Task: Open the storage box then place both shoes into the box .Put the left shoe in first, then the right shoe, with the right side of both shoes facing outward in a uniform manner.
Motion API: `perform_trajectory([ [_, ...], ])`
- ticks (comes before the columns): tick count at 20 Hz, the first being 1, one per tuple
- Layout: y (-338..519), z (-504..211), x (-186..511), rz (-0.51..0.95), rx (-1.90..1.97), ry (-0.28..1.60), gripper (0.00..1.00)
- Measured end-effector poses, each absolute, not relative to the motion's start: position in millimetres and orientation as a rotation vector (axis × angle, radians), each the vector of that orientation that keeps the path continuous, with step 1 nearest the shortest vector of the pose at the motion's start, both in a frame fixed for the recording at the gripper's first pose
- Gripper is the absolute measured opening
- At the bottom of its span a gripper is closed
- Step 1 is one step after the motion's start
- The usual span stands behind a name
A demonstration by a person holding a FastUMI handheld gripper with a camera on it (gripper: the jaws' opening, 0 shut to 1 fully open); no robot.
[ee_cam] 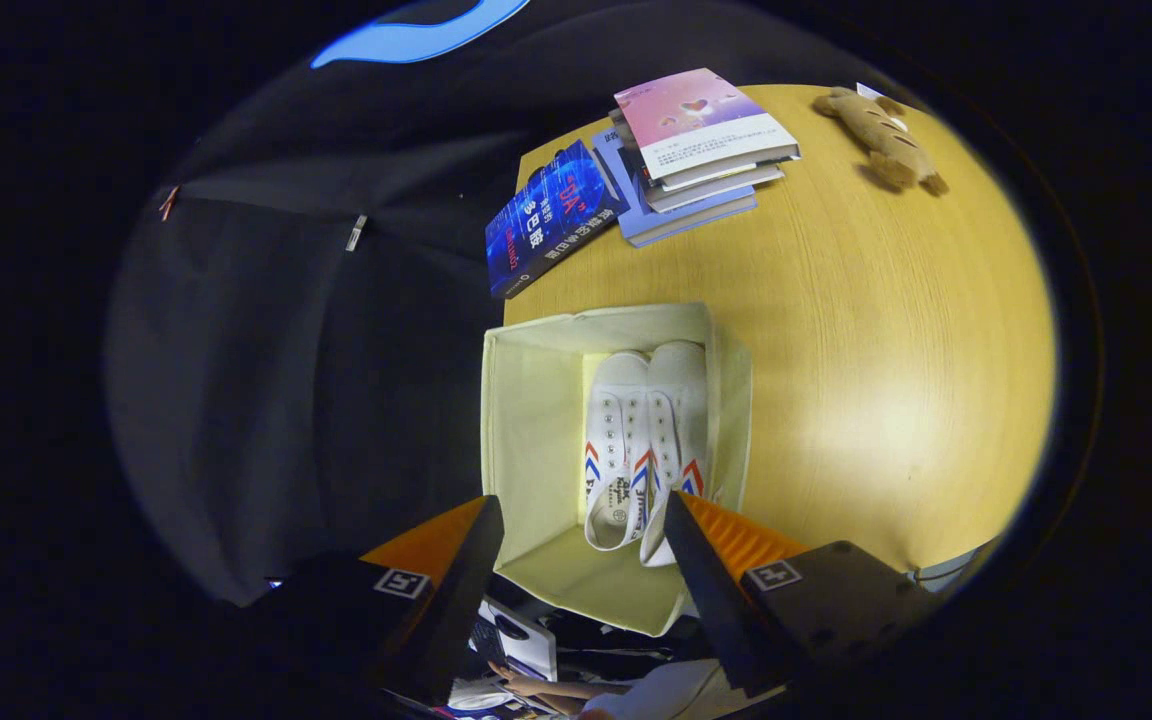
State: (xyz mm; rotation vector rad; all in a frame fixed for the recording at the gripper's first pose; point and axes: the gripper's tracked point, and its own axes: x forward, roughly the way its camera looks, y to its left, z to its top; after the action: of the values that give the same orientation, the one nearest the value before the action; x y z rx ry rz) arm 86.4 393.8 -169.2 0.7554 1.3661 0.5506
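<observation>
Gripper, fingers standing apart and empty, hovering above open storage box holding both white sneakers; advisable: withdrawing straight upward, avoiding box walls.

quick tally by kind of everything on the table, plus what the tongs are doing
shoes: 2, side by side in the box
box: 1, open
books: about 5, stacked
plush toy: 1
total: about 9
tongs: open, above the box, holding nothing
</observation>
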Motion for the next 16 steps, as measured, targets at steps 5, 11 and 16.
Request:
perform_trajectory([
  [5, 372.9, -164.2, 89.8, 0.539, 0.768, 1.308, 0.98],
  [11, 305.8, -166.1, 96.0, 0.451, 0.737, 1.176, 0.98],
  [16, 218.4, -185.5, 105.4, 0.313, 0.624, 1.049, 0.98],
])
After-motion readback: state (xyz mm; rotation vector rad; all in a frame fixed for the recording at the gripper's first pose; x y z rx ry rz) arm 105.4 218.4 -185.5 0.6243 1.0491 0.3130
